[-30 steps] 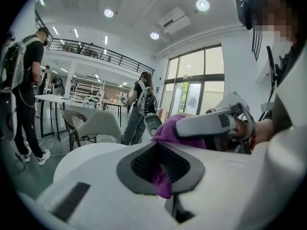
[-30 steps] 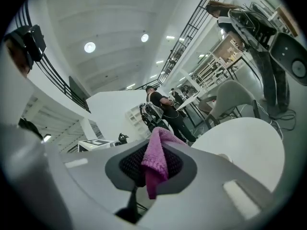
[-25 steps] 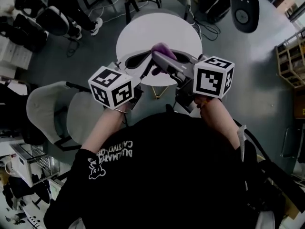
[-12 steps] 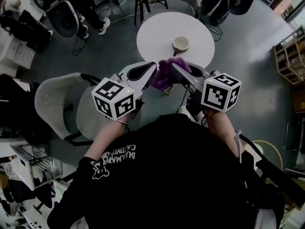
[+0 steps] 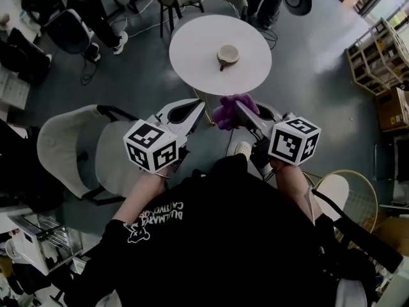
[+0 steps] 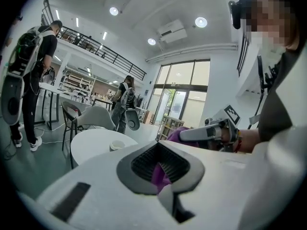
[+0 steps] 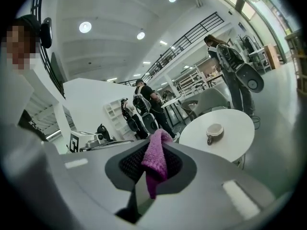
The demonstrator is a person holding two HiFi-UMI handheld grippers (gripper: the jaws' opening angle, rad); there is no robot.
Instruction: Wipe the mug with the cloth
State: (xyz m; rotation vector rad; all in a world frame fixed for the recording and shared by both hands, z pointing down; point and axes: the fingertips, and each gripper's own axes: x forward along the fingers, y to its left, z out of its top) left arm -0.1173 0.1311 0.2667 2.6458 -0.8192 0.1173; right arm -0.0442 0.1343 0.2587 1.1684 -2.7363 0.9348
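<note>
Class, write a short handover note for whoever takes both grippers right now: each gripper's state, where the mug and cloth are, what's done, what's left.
Right gripper: jaws shut on the cloth, held in the air short of the table.
Left gripper: jaws shut, beside the cloth; unclear whether it pinches a corner.
Mug: upright near the middle of the table, untouched.
Done: cloth picked up.
Left: reach the mug, probably steady it with the left gripper, and wipe it.

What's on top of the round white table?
Only a mug, near the middle of the table. The whole top shows; the mug's inside is too small to judge.
</note>
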